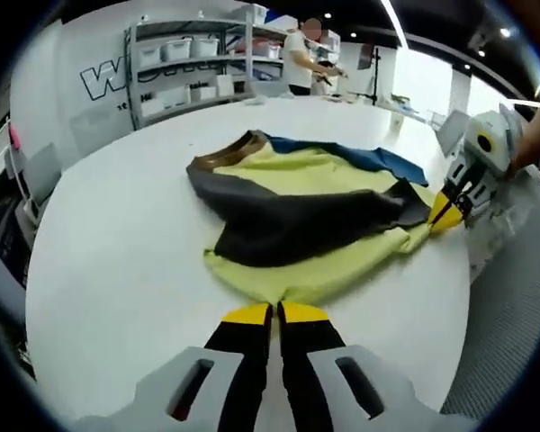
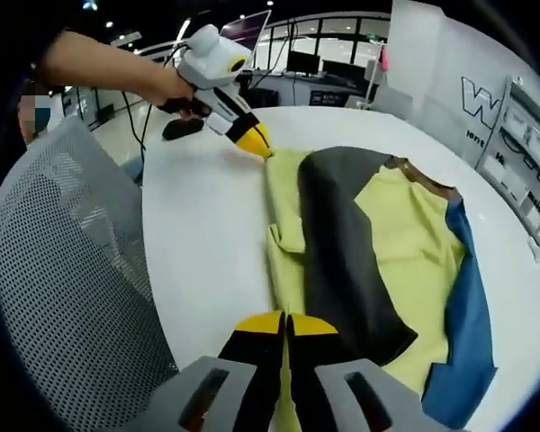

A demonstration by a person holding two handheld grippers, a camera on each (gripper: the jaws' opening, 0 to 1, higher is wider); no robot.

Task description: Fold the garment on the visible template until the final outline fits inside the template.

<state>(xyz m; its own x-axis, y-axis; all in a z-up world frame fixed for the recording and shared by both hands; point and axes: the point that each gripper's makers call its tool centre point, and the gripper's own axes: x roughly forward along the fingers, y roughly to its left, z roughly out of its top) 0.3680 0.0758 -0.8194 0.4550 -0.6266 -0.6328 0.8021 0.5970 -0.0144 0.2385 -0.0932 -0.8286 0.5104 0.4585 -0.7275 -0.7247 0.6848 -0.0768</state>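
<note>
A yellow garment with a dark grey sleeve, a blue sleeve and a brown collar lies bunched on the white round table. At the garment's near hem, my left gripper is shut on the yellow edge. My right gripper comes in from the right, shut on the yellow corner beside the grey sleeve. In the right gripper view, my right gripper pinches yellow cloth of the garment, and the left gripper holds the far corner.
A grey mesh chair stands against the table's edge by my right gripper. Shelves with white bins and a person are beyond the table's far side. Bare white tabletop surrounds the garment.
</note>
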